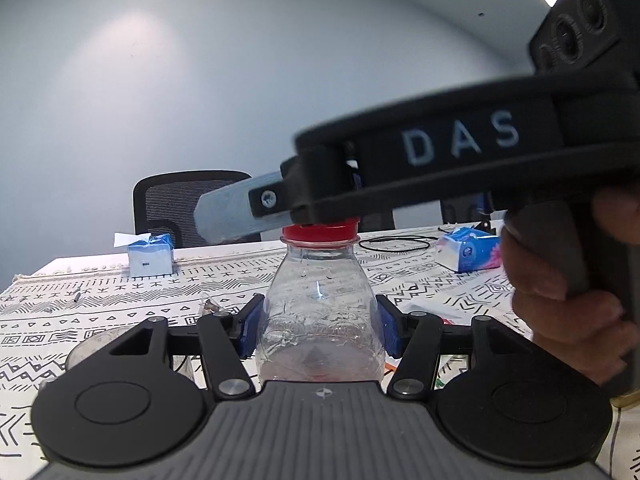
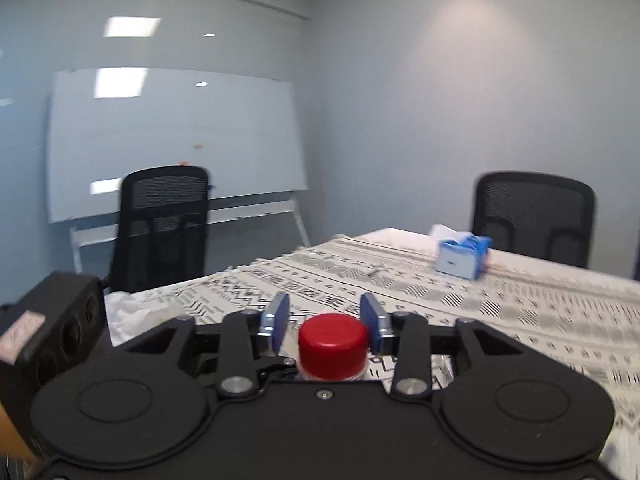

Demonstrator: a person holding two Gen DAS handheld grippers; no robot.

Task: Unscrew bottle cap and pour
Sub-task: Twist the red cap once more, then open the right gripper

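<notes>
gripping the clear bottle [image 1: 320,312] at mid-body, the left gripper [image 1: 320,330] is pressing its blue pads [image 1: 249,332] against the plastic at 9 and 3 o'clock, so the bottle is standing upright on the patterned tablecloth [image 1: 100,300] with its long axis running 6 to 12 in the left wrist view. the red cap [image 1: 320,233] is sitting at the top, at 12 from the pads, and the right gripper [image 1: 240,212] is reaching in from 2 o'clock, lying across the cap so that only its lower rim is showing. tissue boxes are resting at 10 and 2 farther back. in the right wrist view, the cap [image 2: 333,345] is showing low and central, closer to the camera than the pads [image 2: 280,320], which are standing narrowly apart at 10 and 2 of it; the right gripper [image 2: 328,322] is not yet appearing to pinch it, though blur is making contact hard to judge. judging from this, the cap is lying behind the fingertips, so the right hand is probably needing to draw back toward 6 before closing and twisting, being the nearer one to the cap.
</notes>
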